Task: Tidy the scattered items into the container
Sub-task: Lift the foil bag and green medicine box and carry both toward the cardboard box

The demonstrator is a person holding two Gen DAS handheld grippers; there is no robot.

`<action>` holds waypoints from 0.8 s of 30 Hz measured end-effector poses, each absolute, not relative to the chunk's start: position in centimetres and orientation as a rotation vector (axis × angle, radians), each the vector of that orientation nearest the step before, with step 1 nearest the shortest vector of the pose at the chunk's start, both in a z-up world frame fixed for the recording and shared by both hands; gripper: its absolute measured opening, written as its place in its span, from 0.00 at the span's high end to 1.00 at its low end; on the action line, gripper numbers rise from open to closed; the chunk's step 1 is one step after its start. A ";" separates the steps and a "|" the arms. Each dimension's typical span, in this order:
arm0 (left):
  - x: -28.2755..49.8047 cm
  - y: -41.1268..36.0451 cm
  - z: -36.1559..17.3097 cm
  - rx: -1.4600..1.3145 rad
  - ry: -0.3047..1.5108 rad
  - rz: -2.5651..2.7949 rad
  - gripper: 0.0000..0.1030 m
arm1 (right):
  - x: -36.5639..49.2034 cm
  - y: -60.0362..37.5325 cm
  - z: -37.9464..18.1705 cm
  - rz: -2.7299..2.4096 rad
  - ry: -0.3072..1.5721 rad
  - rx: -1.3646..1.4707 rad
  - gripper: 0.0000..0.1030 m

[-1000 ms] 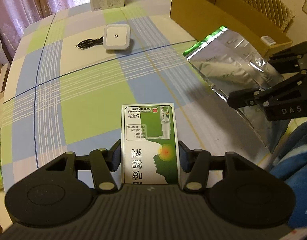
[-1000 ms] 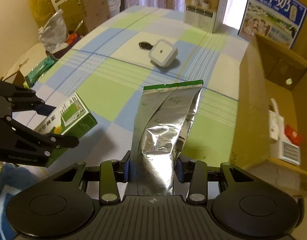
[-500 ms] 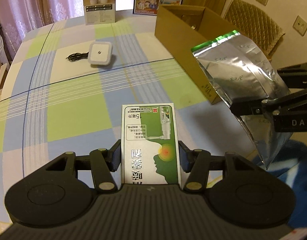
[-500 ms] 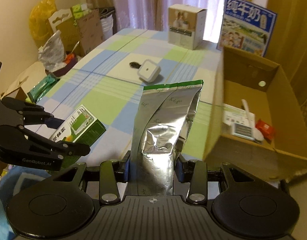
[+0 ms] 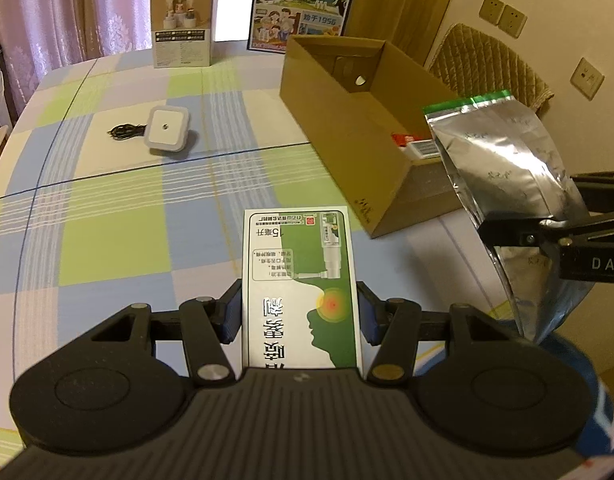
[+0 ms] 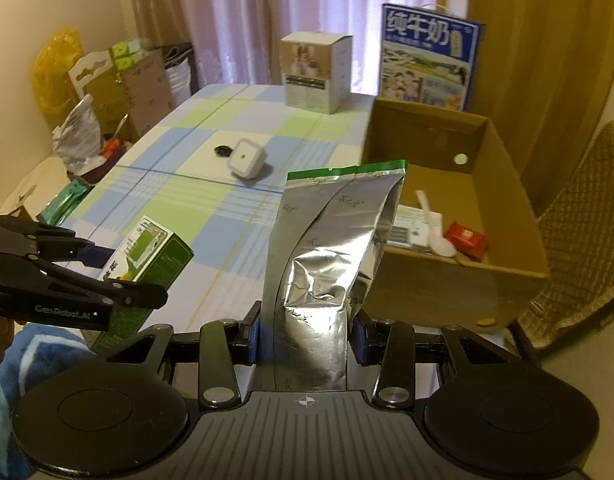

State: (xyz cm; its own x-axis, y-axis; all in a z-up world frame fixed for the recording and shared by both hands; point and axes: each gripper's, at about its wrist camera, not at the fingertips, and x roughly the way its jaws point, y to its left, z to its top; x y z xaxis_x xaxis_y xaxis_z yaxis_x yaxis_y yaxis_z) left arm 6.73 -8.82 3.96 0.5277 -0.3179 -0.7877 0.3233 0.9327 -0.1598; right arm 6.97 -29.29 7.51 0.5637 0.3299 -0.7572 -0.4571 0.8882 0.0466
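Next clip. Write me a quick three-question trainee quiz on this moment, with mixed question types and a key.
1. True or false: the left gripper is shut on the green and white box.
2. What does the right gripper hold? A) a white spoon B) the silver foil pouch C) a black cable
3. Fill in: the red packet lies inside the ____.

Key
1. True.
2. B.
3. Cardboard box, beside the white spoon.
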 end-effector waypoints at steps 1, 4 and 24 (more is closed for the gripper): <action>6.7 -9.0 4.1 0.001 0.937 -0.386 0.51 | 6.9 -29.7 7.6 0.459 0.852 -0.159 0.62; 6.6 -9.8 4.5 -0.014 0.929 -0.399 0.51 | 6.8 -31.1 8.0 0.433 0.848 -0.156 0.62; 8.9 -15.3 6.7 -0.027 0.900 -0.496 0.51 | 9.2 -36.6 8.9 0.347 0.844 -0.115 0.62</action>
